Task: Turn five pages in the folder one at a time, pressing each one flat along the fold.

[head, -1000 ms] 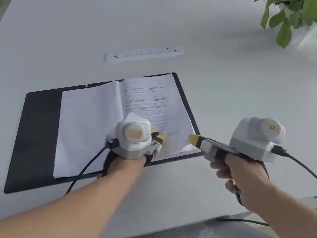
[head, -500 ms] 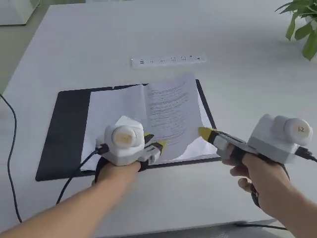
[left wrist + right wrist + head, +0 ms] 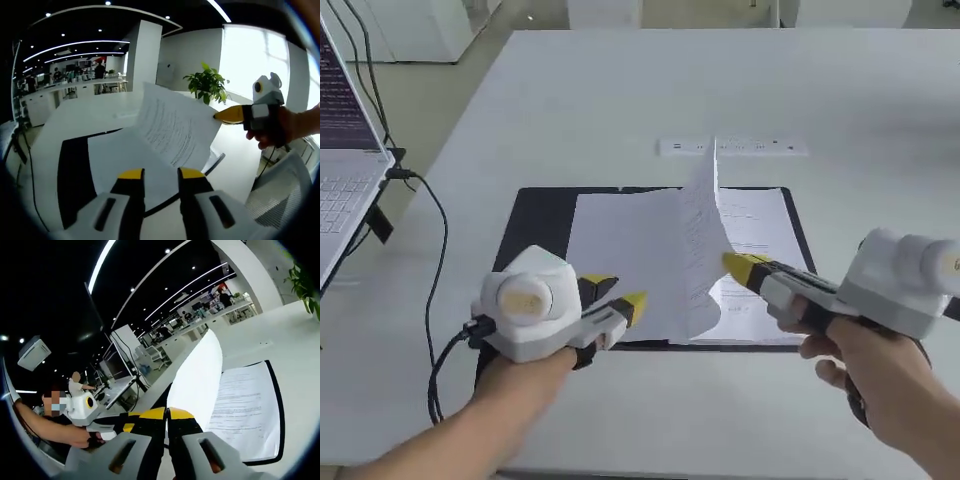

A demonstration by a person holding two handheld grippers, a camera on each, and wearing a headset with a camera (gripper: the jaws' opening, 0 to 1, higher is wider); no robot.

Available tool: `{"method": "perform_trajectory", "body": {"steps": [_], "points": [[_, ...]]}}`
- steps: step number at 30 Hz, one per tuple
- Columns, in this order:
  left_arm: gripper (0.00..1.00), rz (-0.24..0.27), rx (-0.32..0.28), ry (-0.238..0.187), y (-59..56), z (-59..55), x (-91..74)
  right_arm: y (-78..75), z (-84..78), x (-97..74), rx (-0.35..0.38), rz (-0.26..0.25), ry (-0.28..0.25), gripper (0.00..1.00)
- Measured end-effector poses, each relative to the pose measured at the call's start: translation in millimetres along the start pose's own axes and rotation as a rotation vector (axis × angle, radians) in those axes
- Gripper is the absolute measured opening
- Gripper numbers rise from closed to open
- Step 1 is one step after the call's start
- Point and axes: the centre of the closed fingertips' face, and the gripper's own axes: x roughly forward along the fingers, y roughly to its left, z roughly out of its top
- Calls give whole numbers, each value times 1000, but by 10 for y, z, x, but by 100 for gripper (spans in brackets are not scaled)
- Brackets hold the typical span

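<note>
A black folder [image 3: 535,235] lies open on the white table, with white sheets on both halves. One printed page [image 3: 700,240] stands nearly upright over the fold. My right gripper [image 3: 735,265] is shut on that page's lower outer edge. The right gripper view has the lifted page [image 3: 200,375] rising from between the jaws [image 3: 166,414], with the printed sheet below it [image 3: 245,405] lying flat. My left gripper [image 3: 615,293] hovers open at the folder's front edge, left of the raised page, holding nothing. In the left gripper view the page [image 3: 172,125] curves up beyond the parted jaws [image 3: 161,175].
A white power strip [image 3: 732,147] lies on the table behind the folder. A laptop [image 3: 340,170] sits at the far left, and a black cable [image 3: 435,230] runs across the table from it. A potted plant [image 3: 207,85] stands at the far side.
The right gripper has lifted the page from a low curl to nearly upright over the fold. The left gripper has drawn back off the sheets to the folder's front edge.
</note>
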Motion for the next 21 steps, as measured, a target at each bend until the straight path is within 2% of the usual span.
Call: {"method": "perform_trajectory", "body": {"steps": [4,6,8,12,14,21], "points": [[25,33,-2,-5,169,-30,-227,151,-85,198,-12,32,29,0],[26,51,-28,-13,252,-40,-323,212,-137,301,-7,45,42,0],[26,59,-29,-15,299,-56,-401,248,-198,406,-8,50,58,0],[25,80,-35,-18,397,-91,-530,259,-358,625,-33,57,100,0],[26,92,-38,-17,447,-118,-592,204,-416,715,-34,55,114,0],[25,124,-62,-11,614,-222,-757,271,-606,1026,-15,60,158,0]]}}
